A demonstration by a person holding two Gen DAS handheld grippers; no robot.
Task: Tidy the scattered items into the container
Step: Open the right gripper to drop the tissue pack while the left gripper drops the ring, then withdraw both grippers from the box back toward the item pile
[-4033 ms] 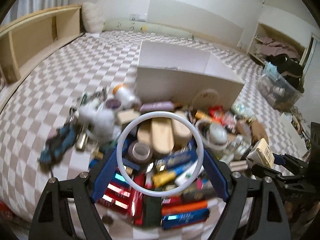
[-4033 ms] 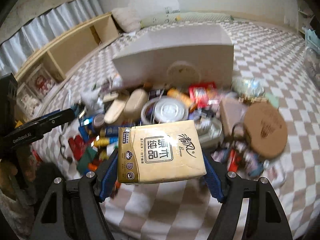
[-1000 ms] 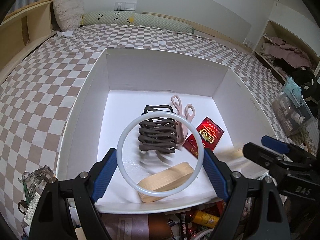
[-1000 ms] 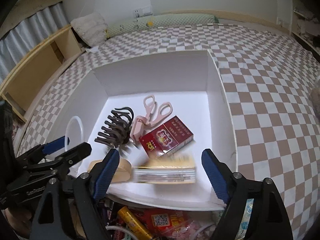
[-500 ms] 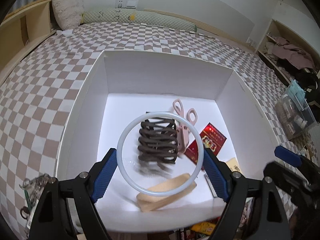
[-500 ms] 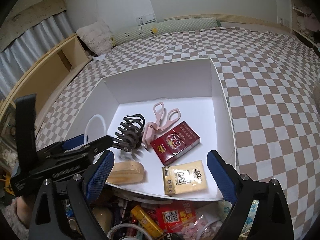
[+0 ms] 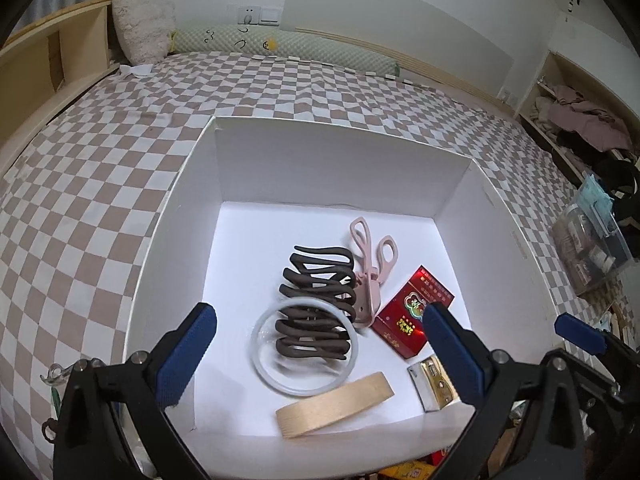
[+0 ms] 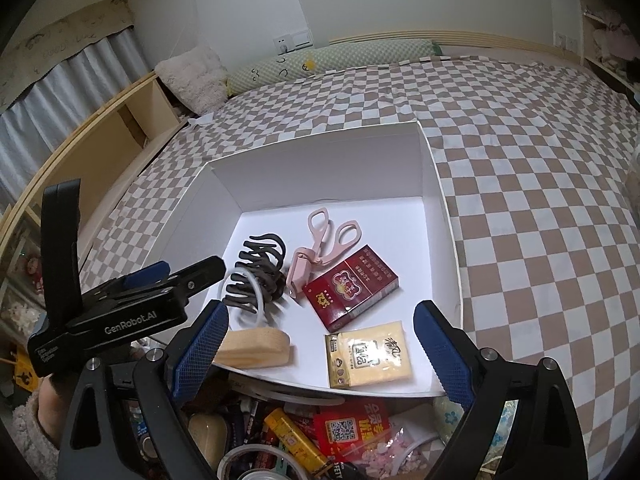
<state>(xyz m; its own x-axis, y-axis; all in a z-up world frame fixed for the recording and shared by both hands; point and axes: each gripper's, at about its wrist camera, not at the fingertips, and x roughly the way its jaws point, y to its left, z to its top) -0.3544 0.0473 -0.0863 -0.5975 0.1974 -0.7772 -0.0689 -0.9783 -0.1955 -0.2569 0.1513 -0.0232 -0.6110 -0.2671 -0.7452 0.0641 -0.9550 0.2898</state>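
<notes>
Hovering over the white box (image 7: pixel 192 200), both grippers are spread wide with nothing between the pads. Left gripper (image 7: pixel 320 344) has just been opening; the white ring (image 7: pixel 266 372) is clear of its jaws, down in the box and leaning over the brown hair claw (image 7: pixel 316 304). In the right wrist view the ring looks blurred and stands on edge beside the claw. Right gripper (image 8: pixel 320 352) is released too, above the box's near wall.

Contents, all placed against the hair claw:
- pink scissors (image 7: pixel 370 268) just right of it, touching or nearly so
- red cigarette pack (image 7: pixel 412 316) further right, next to the scissors' blade end
- yellow tissue pack (image 8: pixel 368 354) nearer the cameras than the red pack, close to the box's near-right corner
- wooden oval piece (image 7: pixel 336 404) nearer than the claw, against the box's near wall

Box sits on the checkered bedspread (image 7: pixel 100 160). Mixed clutter (image 8: pixel 320 432) lies outside the box, below its near wall. A fuzzy sleeve (image 8: pixel 28 428) shows beneath the left gripper's body in the right view.
</notes>
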